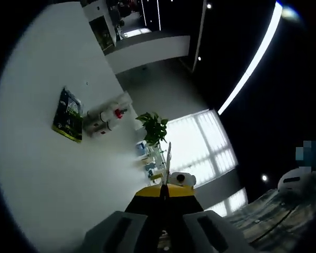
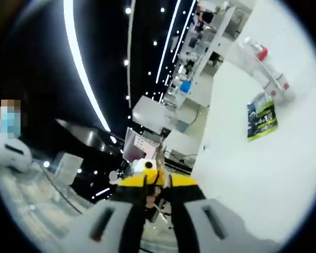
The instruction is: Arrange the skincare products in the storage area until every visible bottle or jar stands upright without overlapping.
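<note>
wall [image 1: 37, 158]: smooth, matt white
poster [image 1: 67, 115]: glossy printed paper
jaws: matt black, yellow plastic tips
bottles [image 1: 106, 117]: glossy white plastic

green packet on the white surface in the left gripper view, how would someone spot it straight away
Start from the big white surface filling the left side of the left gripper view. On it, just left of a cluster of white bottles with a red cap, lies the green packet. It is the one flat, dark green-and-yellow item; its neighbours are white and rounded.
</note>
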The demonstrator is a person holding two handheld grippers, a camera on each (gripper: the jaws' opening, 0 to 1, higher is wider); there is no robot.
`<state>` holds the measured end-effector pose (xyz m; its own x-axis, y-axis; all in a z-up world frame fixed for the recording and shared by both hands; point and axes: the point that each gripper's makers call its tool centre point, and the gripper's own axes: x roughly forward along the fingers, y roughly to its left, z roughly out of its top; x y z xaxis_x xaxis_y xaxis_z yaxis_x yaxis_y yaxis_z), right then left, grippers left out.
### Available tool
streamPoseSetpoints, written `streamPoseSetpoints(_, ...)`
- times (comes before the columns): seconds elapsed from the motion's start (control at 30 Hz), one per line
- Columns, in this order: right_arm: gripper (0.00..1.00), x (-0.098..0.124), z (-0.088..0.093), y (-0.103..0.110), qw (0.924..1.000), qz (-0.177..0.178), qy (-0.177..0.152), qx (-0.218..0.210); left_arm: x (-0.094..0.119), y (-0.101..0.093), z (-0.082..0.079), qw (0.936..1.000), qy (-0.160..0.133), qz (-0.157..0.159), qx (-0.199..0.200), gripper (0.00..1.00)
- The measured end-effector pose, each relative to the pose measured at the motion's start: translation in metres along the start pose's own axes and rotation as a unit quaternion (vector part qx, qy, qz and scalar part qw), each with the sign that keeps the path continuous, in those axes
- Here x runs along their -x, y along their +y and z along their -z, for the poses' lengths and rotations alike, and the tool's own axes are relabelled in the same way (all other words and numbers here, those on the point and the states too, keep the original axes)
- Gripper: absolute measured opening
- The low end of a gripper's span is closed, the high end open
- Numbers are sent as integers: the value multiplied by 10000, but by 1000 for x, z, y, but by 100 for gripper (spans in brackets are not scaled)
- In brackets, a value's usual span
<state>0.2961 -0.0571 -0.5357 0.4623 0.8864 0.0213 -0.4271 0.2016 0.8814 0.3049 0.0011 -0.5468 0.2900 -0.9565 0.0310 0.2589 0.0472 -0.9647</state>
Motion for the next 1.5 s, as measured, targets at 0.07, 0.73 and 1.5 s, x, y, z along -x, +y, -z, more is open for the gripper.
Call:
streamPoseSetpoints(0.07,15,5,-1,-3,9999,123,13,107,0,4,-6,10000,29,-44,-37,0)
streamPoseSetpoints(0.73,27,35,-8,-15,9867,1204,12,1095,-17,52,-102,9991,-51,-408,-91,0)
streamPoseSetpoints(1.5,47,57,-32,-58,9489,2587,-82,1806,-24,130,-157,9919,46,-1236,293,0)
